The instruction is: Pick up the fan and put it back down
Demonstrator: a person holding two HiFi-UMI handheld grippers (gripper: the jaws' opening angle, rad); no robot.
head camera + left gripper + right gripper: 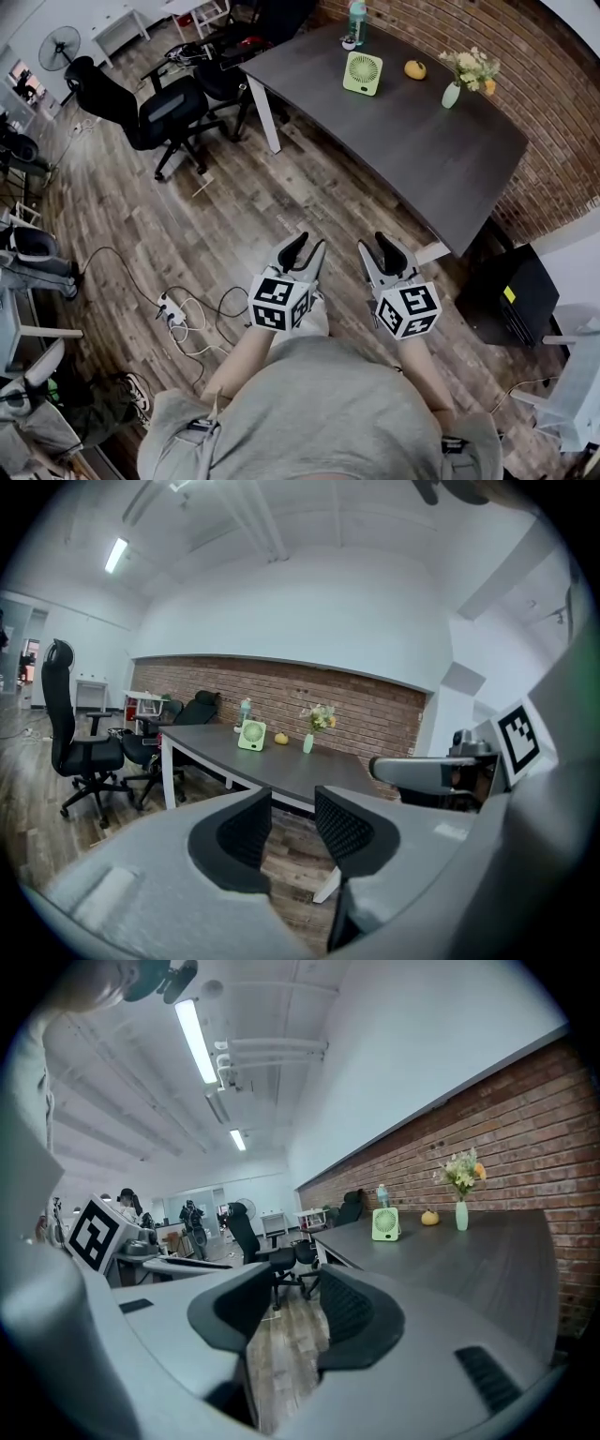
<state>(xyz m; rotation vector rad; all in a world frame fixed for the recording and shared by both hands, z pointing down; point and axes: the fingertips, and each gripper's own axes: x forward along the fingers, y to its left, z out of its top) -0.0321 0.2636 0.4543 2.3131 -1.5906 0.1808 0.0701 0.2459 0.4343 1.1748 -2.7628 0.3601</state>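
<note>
Barely at the start line here, from what I can see. I'm standing on the wood-plank floor [234, 216], well back from the long dark grey table [422, 159] that runs along the red brick wall [487, 47], with a black office chair [155, 108] parked off the table's far left end.

Both tools are out in front of me over bare floor, side by side and aimed toward the table. The left tool [307, 246] has its jaws apart, and its own view shows only floor and table in the gap. The right tool [375, 246] is the same: jaws apart, nothing between the pads.

The thing I'm after, the pale green square desk fan [363, 73], is standing upright on the far part of the table, facing roughly my way. Around it are a clear bottle with a teal cap [356, 21] behind it, a small orange pumpkin-looking thing [415, 69] just to its right, and a mint vase of flowers [453, 94] further right. None of them touch the fan.

So my read is that nothing is done yet. The fan looks untouched, and I have to close the distance, get a tool around it, lift it, set it back down and let go. That's basically the whole job left.
</note>
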